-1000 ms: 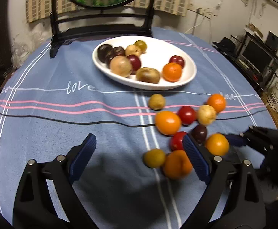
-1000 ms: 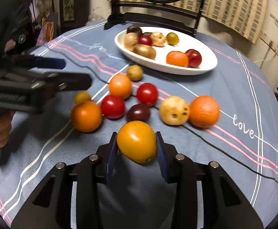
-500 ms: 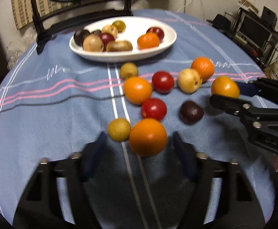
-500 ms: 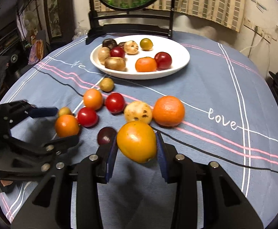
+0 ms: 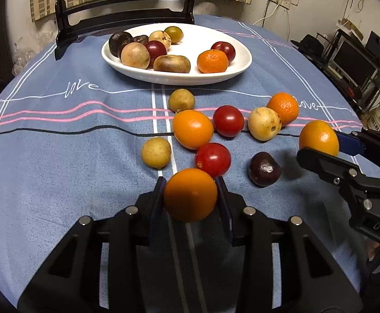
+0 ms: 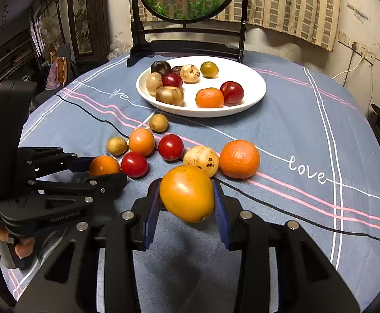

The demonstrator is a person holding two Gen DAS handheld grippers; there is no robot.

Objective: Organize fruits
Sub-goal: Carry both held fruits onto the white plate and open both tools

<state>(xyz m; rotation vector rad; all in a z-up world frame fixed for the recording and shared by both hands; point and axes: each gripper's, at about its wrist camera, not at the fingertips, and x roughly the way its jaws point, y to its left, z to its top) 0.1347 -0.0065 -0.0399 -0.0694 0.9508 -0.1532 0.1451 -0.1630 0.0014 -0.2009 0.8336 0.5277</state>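
Now the left hand-held gripper (image 5: 190, 198) has an orange fruit (image 5: 190, 194) between its blue pads, its jaws closing, with both pads lying against the fruit's sides. That fruit sits low over the blue tablecloth (image 5: 59, 161), toward the near edge of the tabletop, just beside a red tomato (image 5: 212, 159). The right hand-held gripper (image 6: 187, 200) is clamped narrowly on a yellow-orange fruit (image 6: 187, 193), which hangs clear of the cloth with its shadow below it. Loose fruit lies across the middle of the tabletop: a second red tomato (image 5: 228, 120), a larger orange fruit (image 5: 193, 129), two small tan fruits (image 5: 156, 152) (image 5: 181, 100), a pale speckled fruit (image 5: 264, 123) touching a mandarin (image 5: 284, 108), and a dark purple fruit (image 5: 264, 168) set a little apart. Toward the far edge stands a white plate (image 5: 242, 62), holding dark, tan and red fruit on its left side and a mandarin beside a red fruit on its right. Behind it rises a black stand (image 6: 187, 44) with a round goldfish panel.
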